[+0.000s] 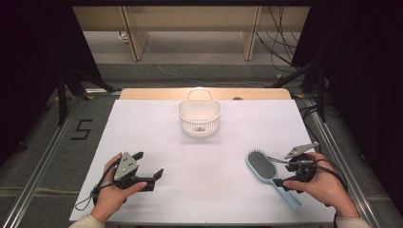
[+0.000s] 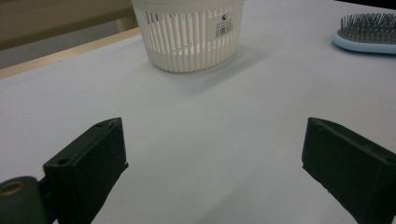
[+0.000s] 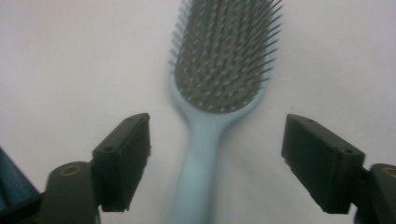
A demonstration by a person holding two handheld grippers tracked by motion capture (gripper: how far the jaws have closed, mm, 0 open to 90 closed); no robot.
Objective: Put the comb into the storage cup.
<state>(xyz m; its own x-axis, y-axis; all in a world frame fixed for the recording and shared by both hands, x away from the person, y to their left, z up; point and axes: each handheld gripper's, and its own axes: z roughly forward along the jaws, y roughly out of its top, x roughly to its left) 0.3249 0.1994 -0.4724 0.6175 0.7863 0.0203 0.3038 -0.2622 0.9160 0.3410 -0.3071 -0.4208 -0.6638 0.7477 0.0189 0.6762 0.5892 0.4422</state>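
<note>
At the near left of the white table (image 1: 157, 137), the left gripper (image 1: 151, 165) rests in the person's left hand (image 1: 111, 192), its jaws apart with nothing but bare tabletop between them. In the left gripper view those jaws point toward the white basket (image 2: 189, 35), which stands upright well beyond them.

In the high view the basket (image 1: 199, 117) sits at the far middle of the table, its handle on the far side, well apart from both grippers.

At the near right lies the light blue hairbrush (image 1: 269, 173), bristles up, its head toward the far left and its handle toward the near right. The right gripper (image 1: 279, 171), held in the right hand (image 1: 325, 187), is at the handle. In the right gripper view its jaws stand wide on either side of the brush handle (image 3: 198, 158) without touching it.
</note>
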